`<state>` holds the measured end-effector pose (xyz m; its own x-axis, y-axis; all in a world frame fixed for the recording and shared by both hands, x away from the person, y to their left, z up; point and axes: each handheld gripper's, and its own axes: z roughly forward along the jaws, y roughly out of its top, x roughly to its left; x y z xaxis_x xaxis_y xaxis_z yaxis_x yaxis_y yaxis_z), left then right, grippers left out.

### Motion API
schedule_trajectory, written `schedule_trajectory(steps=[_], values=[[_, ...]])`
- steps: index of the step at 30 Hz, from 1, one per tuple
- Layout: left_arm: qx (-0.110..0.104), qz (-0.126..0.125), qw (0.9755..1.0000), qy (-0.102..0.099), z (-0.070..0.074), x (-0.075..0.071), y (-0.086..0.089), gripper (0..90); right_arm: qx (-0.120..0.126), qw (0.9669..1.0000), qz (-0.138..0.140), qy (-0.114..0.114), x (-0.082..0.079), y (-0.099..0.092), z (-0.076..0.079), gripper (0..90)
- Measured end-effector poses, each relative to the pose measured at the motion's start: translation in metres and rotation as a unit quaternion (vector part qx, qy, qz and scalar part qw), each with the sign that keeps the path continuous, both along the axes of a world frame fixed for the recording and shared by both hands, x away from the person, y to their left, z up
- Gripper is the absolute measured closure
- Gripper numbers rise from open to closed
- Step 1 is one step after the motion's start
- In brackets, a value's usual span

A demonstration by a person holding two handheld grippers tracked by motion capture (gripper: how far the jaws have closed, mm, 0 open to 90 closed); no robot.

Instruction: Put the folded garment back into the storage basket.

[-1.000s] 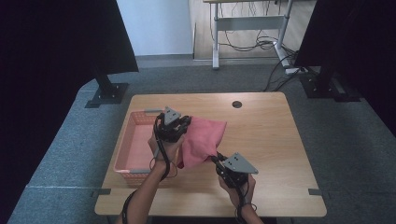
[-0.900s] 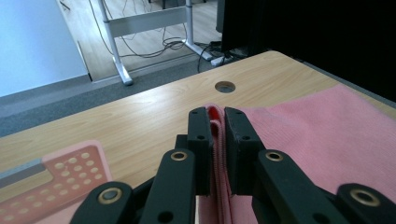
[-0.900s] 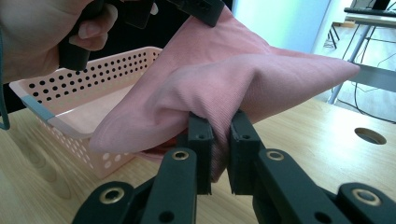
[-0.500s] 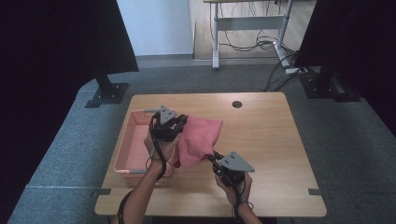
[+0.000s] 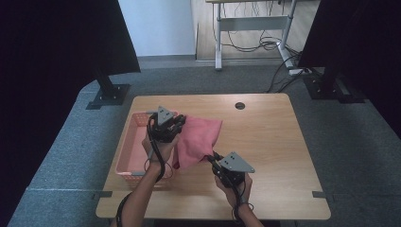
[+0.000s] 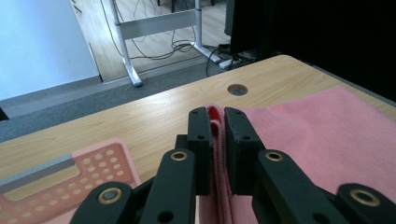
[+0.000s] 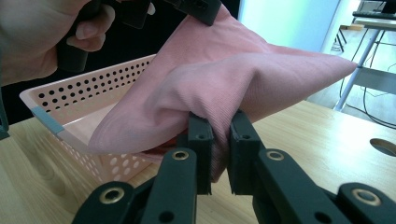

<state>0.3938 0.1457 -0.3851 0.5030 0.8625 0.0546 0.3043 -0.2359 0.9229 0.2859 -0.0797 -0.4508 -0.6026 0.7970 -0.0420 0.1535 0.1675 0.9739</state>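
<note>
The cloth [image 5: 197,141], pink and folded, is held off the table [image 5: 274,142] between both grippers, its far corner hanging over the wood. Compared with a second ago, it has been carried slightly toward the basket [image 5: 135,156], and both hands sit a little further left in the high view. This is judged as the start of a transfer into the basket.

The left gripper [image 5: 176,124] is clamped on a cloth edge, a fold pinched between its jaws in the left gripper view [image 6: 218,140]. The right gripper [image 5: 212,157] is closed on a bunched lower part [image 7: 217,135].

The basket rim [image 7: 70,93] lies just beside the cloth and below it; the lower edge appears to overhang the rim. The basket looks empty. Open table remains to the right; the near table edge is close to the right hand.
</note>
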Motion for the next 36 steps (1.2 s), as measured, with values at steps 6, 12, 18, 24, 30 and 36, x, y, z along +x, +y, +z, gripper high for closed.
schedule_trajectory(steps=[6, 12, 18, 24, 30, 36], values=[[0.0, 0.002, 1.0, 0.0, -0.001, 0.0, 0.002, 81.2, 0.0, 1.0, 0.002, 0.0, 0.001, 0.002, 0.001, 82.3], [0.001, 0.004, 1.0, 0.001, -0.002, 0.001, 0.004, 81.2, 0.001, 1.0, 0.002, 0.002, 0.002, 0.003, -0.001, 82.3], [0.001, 0.006, 1.0, 0.003, -0.003, 0.001, 0.008, 81.2, 0.003, 1.0, 0.002, 0.003, 0.003, 0.006, -0.001, 82.3], [0.0, 0.012, 0.9999, 0.004, -0.003, 0.002, 0.016, 81.2, 0.004, 1.0, 0.005, 0.004, 0.006, 0.011, -0.002, 82.3], [0.002, 0.018, 0.9998, 0.004, -0.003, 0.002, 0.024, 81.2, 0.006, 0.9999, 0.01, 0.005, 0.007, 0.018, -0.004, 82.3], [0.003, 0.026, 0.9996, 0.006, -0.007, 0.001, 0.032, 81.2, 0.004, 0.9999, 0.014, 0.007, 0.009, 0.025, -0.007, 82.2]])
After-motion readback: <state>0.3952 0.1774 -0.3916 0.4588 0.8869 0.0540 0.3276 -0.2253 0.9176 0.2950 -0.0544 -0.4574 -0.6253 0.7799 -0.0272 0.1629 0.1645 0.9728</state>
